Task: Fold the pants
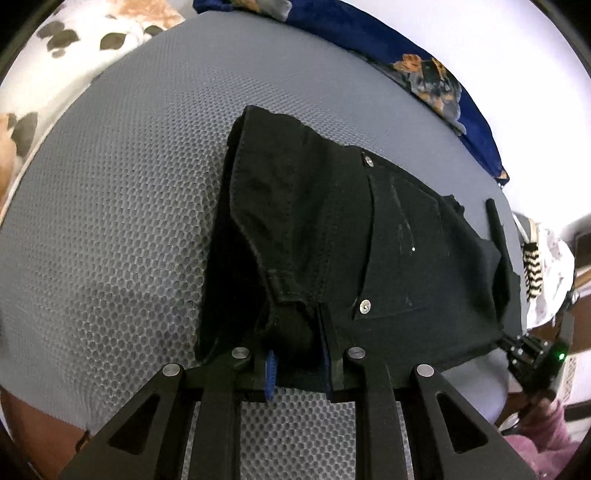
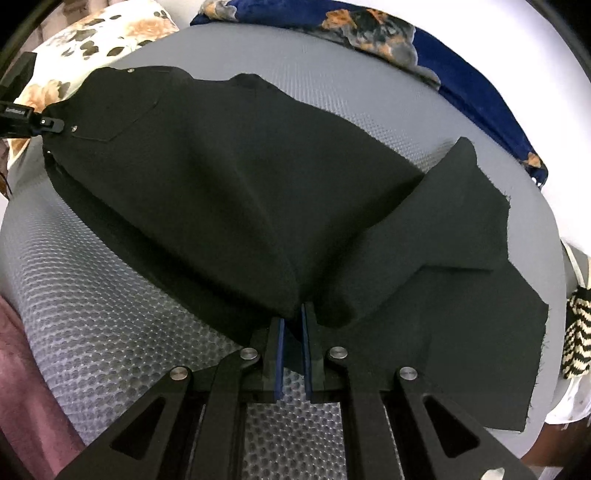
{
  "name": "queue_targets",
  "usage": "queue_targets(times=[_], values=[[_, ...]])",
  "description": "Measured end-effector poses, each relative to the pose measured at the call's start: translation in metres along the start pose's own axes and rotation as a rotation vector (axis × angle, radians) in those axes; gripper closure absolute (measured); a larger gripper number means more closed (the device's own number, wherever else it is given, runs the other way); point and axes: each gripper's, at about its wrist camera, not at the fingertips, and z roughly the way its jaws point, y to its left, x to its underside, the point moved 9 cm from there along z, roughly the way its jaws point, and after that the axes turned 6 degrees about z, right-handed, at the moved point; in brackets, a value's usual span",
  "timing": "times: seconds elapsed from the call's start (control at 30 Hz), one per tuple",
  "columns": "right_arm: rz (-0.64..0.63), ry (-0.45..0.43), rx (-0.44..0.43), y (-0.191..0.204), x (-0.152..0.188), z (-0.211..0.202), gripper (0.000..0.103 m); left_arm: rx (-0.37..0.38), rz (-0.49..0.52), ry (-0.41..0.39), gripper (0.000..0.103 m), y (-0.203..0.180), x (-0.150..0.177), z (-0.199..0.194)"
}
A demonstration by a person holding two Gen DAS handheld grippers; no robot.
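Black pants (image 1: 332,236) lie on a grey mesh mat (image 1: 110,221). In the left wrist view the waistband end with a back pocket and metal rivets faces me. My left gripper (image 1: 297,332) is shut on the bunched waistband edge. In the right wrist view the pants (image 2: 229,177) stretch from the waist at the far left to the leg ends at the right, partly lifted and folded. My right gripper (image 2: 291,325) is shut on a fold of the black fabric near the legs. The left gripper shows at the far left edge of the right wrist view (image 2: 55,123), on the waist.
The grey mesh mat (image 2: 92,314) covers the surface. A dark blue floral cloth (image 2: 424,48) lies at the back. A floral white pillow (image 2: 92,33) sits at the back left. A black-and-cream striped item (image 2: 576,339) lies at the right edge.
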Motion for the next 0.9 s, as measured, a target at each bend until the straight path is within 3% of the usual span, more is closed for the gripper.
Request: queue_targets(times=[0.3,0.43,0.5,0.53,0.57,0.77,0.83,0.9], values=[[0.020,0.021,-0.008,-0.001,0.005,-0.002,0.097,0.020,0.002,-0.012,0.081,0.003,0.012,-0.003],[0.026,0.043,-0.012,0.000,0.008,0.015,0.097,0.007,-0.031,-0.003,0.071,0.006,0.012,0.001],[0.047,0.053,-0.034,-0.001,0.007,0.015,0.096,-0.046,-0.010,-0.003,0.058,0.005,0.012,-0.006],[0.065,0.053,-0.051,-0.003,0.006,0.015,0.095,-0.082,0.018,-0.014,0.048,0.003,0.013,-0.012],[0.092,0.055,-0.080,-0.006,0.005,0.016,0.094,-0.106,0.040,-0.020,0.044,0.004,0.015,-0.017],[0.157,0.043,-0.146,-0.012,0.003,0.015,0.092,-0.278,0.176,-0.125,0.044,-0.011,0.016,-0.055],[0.187,0.040,-0.174,-0.013,0.003,0.016,0.092,-0.262,0.289,-0.188,0.044,-0.044,0.012,-0.063],[0.211,0.041,-0.202,-0.016,0.001,0.017,0.091,-0.182,0.412,-0.212,0.044,-0.090,0.011,-0.058]])
